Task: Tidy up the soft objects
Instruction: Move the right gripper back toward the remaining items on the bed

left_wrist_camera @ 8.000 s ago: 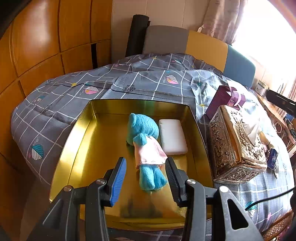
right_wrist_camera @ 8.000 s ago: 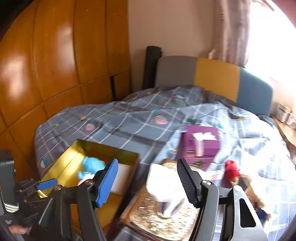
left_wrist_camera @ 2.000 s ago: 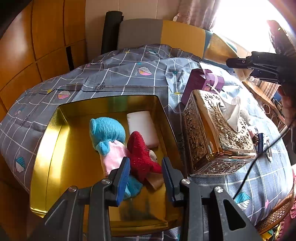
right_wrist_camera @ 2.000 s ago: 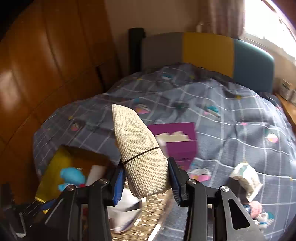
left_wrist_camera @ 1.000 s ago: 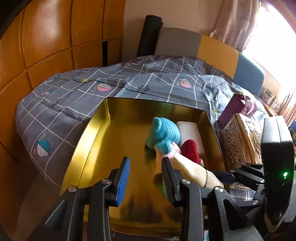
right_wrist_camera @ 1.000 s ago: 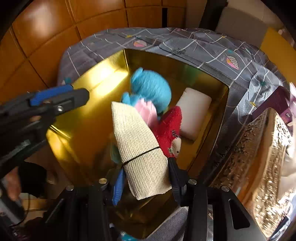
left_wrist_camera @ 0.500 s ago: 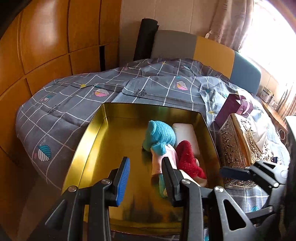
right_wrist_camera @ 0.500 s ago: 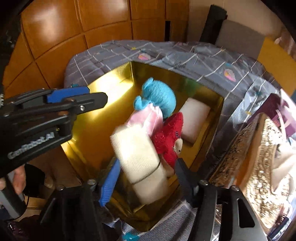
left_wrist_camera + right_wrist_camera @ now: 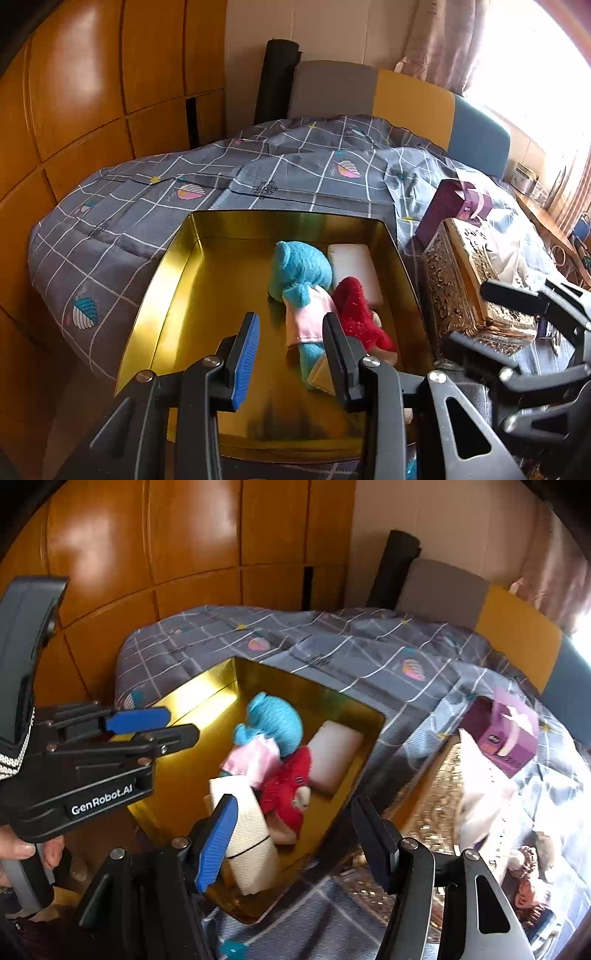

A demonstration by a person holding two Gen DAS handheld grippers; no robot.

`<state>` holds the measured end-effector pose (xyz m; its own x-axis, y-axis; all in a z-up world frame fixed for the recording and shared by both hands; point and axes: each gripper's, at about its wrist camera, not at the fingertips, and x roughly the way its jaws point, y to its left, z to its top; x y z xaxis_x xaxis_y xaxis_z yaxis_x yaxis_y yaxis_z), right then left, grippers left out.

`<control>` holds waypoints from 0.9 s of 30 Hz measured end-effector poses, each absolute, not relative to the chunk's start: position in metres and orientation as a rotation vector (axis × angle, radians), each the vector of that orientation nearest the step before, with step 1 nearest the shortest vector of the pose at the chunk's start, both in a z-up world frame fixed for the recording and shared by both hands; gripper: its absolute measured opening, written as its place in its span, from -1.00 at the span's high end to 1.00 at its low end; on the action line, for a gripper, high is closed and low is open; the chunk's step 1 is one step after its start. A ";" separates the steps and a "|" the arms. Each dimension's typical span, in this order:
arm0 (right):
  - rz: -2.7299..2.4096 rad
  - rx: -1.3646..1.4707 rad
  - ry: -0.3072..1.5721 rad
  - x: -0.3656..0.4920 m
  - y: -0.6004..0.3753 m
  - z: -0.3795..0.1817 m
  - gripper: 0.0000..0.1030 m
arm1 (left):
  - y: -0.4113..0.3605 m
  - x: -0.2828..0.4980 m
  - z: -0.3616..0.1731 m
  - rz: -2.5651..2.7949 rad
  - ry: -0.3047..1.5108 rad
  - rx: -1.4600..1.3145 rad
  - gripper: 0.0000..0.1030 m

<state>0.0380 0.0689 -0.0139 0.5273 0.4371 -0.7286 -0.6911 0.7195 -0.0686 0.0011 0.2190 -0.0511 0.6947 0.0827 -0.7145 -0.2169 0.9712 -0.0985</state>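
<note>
Left wrist view: the left tongs (image 9: 290,347) hang parted and empty over the near floor of the gold tin (image 9: 159,280), which sits on the bed (image 9: 155,206). Inside the tin, toward its right wall, a blue doll (image 9: 301,273) lies beside a red doll (image 9: 356,314), with a white pad (image 9: 354,262) behind them. Right of the tin stands an ornate tissue box (image 9: 461,284), a purple box (image 9: 456,206) beyond it. From the right wrist, going left to right: a hand (image 9: 26,853) holds the left tongs; a beige roll (image 9: 247,834) lies in the tin's near corner against the dolls. The right tongs (image 9: 291,834) hang wide, holding nothing; the roll shows just past the blue pad.
</note>
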 end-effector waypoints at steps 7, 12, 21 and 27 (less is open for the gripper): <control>0.634 -0.307 0.701 0.045 0.038 0.002 -0.32 | 0.206 0.002 -0.048 0.141 0.788 -0.151 0.32; 0.561 -0.253 0.676 0.056 0.006 0.012 -0.33 | 0.199 0.005 -0.046 0.125 0.787 -0.129 0.32; 0.327 -0.137 0.694 0.096 -0.084 0.017 -0.41 | 0.184 0.008 -0.045 0.104 0.795 -0.091 0.32; 0.135 -0.105 0.697 0.122 -0.155 0.010 -0.51 | 0.173 0.012 -0.042 0.092 0.801 -0.055 0.32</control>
